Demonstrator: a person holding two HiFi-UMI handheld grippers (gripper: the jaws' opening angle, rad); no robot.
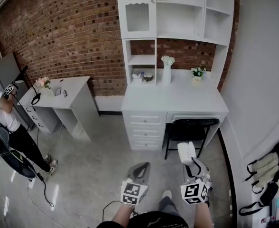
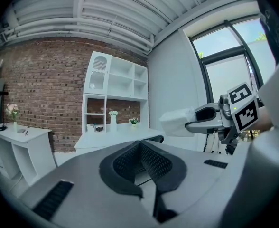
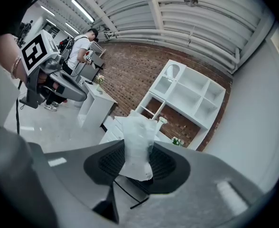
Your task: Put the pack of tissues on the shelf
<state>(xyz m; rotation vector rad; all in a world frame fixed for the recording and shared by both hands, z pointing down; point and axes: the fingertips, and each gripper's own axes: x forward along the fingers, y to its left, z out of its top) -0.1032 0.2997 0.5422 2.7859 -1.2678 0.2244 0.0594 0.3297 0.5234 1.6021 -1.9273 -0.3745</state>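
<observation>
Pack of tissues (image 3: 137,144): soft white pack in clear, crinkled plastic wrap, clamped at its lower end between the jaws of the right gripper (image 3: 138,167) and held in the air.
Shelf (image 1: 177,13): white unit of open compartments on a white desk (image 1: 177,99), well apart from the pack.

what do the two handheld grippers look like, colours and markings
Both the light grey left gripper and right gripper have smooth bodies tapering to two jaws lined with black ribbed pads. Each carries a white cube printed with black square markers. A thin black cable shows under the right one's jaws.
</observation>
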